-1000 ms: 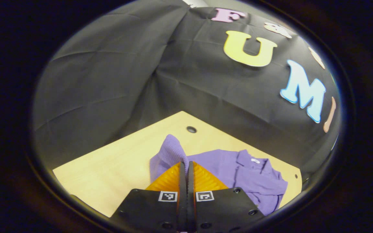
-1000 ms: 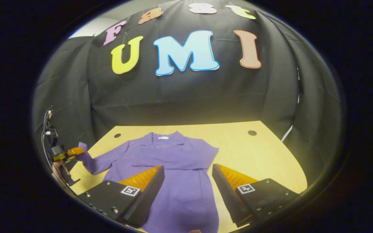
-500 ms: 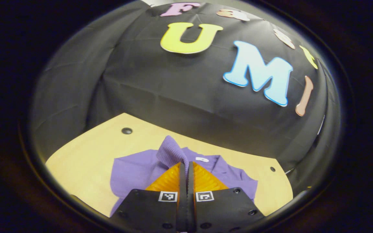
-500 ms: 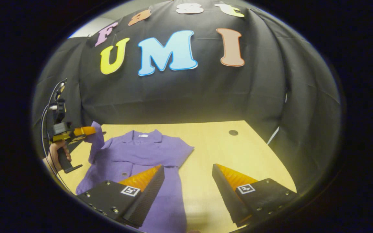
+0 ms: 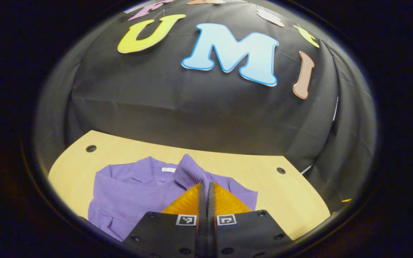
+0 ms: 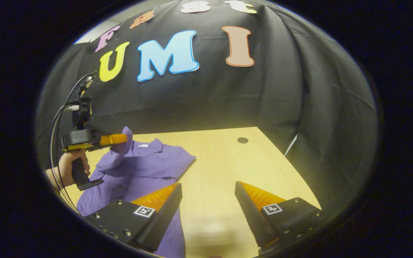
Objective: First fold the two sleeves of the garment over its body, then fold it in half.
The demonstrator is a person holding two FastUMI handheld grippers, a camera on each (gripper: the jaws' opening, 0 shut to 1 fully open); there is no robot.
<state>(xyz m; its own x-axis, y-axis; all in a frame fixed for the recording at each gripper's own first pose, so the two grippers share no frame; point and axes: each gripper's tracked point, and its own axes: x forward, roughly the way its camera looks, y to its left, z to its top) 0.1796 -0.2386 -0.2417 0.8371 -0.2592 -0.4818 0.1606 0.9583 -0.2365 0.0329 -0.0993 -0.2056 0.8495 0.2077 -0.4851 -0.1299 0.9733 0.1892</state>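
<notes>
A purple collared garment (image 5: 134, 193) lies flat on the light wooden table (image 5: 292, 200). My left gripper (image 5: 206, 185) is shut on the ribbed cuff of its sleeve (image 5: 189, 173) and holds it lifted above the body, near the collar. In the right gripper view the garment (image 6: 145, 170) lies at the left, and the left gripper (image 6: 124, 138), held by a hand (image 6: 66, 165), carries the sleeve (image 6: 118, 152) over the chest. My right gripper (image 6: 208, 188) stands open above bare table beside the garment's right edge, with nothing between its fingers.
Black cloth walls close in the table at the back and on both sides. Small round holes (image 5: 91, 148) (image 5: 280, 170) sit near the table's far corners. Bare wood (image 6: 235, 168) stretches to the right of the garment. A cable (image 6: 61, 111) loops from the left gripper.
My left gripper has swung the lifted sleeve rightward, from beside the garment to over its chest. My right gripper has drifted right, off the garment's body, and stayed open.
</notes>
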